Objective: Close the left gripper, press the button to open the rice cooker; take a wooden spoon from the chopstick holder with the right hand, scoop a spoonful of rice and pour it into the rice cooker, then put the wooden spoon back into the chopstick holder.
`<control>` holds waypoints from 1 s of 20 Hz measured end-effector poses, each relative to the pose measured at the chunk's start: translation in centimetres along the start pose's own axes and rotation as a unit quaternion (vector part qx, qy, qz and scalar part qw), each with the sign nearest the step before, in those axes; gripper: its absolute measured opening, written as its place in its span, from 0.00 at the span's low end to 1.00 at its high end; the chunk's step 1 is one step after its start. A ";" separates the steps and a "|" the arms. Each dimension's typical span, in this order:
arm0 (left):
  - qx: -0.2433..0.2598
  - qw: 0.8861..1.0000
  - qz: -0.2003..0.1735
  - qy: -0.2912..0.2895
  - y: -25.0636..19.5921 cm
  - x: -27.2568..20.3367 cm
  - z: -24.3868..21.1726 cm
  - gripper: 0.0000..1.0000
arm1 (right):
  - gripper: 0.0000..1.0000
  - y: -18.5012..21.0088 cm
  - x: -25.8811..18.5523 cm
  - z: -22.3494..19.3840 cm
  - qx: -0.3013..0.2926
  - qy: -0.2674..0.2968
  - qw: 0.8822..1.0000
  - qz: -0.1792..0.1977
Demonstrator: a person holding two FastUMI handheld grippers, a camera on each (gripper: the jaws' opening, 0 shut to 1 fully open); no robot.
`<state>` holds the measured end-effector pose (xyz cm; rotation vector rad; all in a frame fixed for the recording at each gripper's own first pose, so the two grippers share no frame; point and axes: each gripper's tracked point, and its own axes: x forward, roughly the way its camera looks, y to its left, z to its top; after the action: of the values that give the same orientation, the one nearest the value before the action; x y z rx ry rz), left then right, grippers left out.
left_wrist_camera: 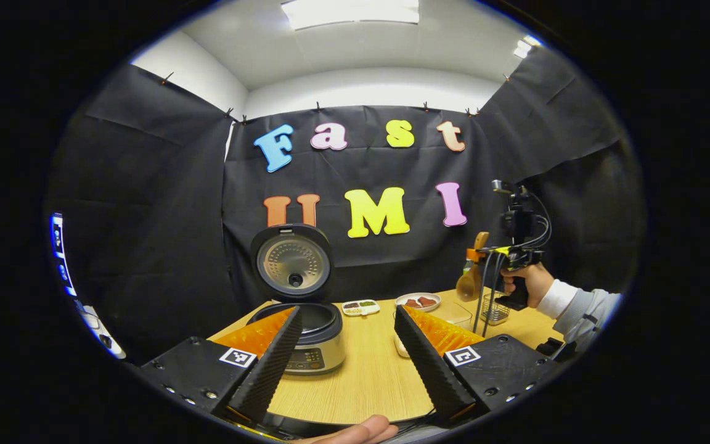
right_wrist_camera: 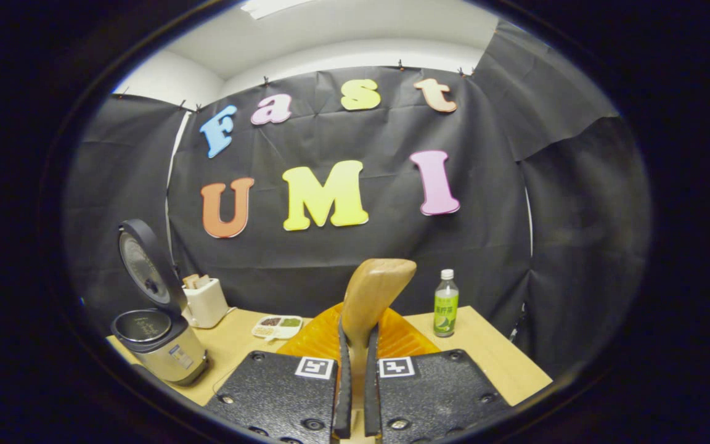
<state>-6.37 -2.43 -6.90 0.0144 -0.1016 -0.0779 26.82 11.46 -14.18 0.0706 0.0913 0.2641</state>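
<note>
Right gripper [right_wrist_camera: 355,370]: jaws clamped on the wooden spoon [right_wrist_camera: 370,296], bowl raised clear for scooping. Left gripper [left_wrist_camera: 346,345]: jaws spread and empty above the surface [left_wrist_camera: 367,376]. Beyond, the rice cooker [left_wrist_camera: 306,336] stands open, ready to receive rice.

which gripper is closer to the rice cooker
Left. The left gripper hangs open just before the rice cooker; the right gripper, clamping the wooden spoon, is off to its side.
</note>
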 end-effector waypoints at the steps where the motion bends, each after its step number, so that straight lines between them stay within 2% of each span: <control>1: 0.005 1.000 0.002 -0.003 0.3 0.0 0.4 0.96 | 0.13 1.0 0.3 -0.7 -0.004 0.008 1.000 0.004; 5: 0.007 1.000 0.014 -0.003 1.5 -0.8 1.0 0.96 | 0.13 3.3 1.9 -4.3 -0.022 0.039 0.999 0.000; 11: -0.033 0.999 0.024 0.008 3.5 -1.5 0.3 0.96 | 0.13 3.8 4.7 -9.4 -0.100 0.078 0.991 -0.048; 15: -0.034 0.999 0.024 0.005 3.8 -2.1 0.1 0.96 | 0.13 3.5 5.7 -11.0 -0.147 0.079 0.982 -0.091; 18: -0.028 0.999 0.026 0.010 4.1 -1.8 -0.3 0.96 | 0.13 5.1 6.3 -12.6 -0.157 0.098 0.979 -0.084; 20: -0.028 0.999 0.022 0.012 3.7 -1.7 -0.5 0.96 | 0.13 7.1 6.4 -13.5 -0.134 0.110 0.983 -0.057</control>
<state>-7.69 1.41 -7.48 -0.0423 -0.0749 -0.0360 29.78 20.71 -27.53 -0.2322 0.2778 0.1664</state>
